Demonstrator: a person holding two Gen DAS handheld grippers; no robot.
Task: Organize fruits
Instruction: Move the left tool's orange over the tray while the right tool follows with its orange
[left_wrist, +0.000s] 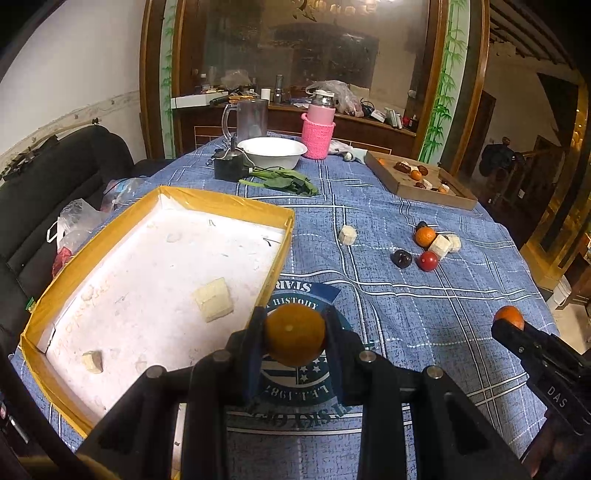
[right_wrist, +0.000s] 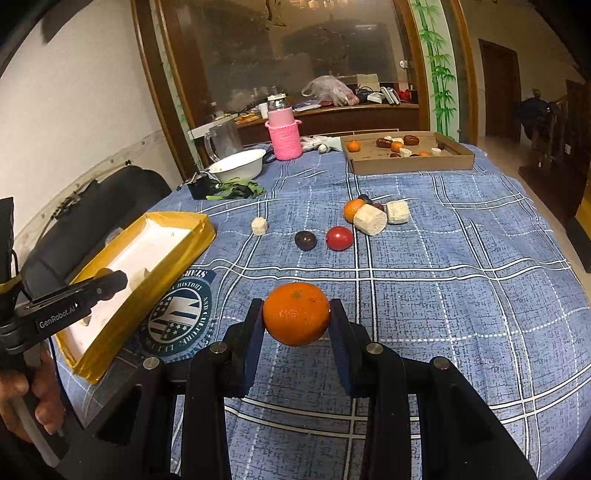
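Note:
My left gripper is shut on an orange mandarin, held above the blue cloth just right of the yellow-edged white tray. The tray holds two pale cut chunks. My right gripper is shut on another mandarin above the cloth; it shows at the right of the left wrist view. Mid-table lie a red fruit, a dark fruit, a mandarin and pale chunks.
A brown cardboard tray with mixed fruits stands at the far right. A white bowl, green leaves, a glass mug and a pink-sleeved bottle stand at the back. A black chair is on the left.

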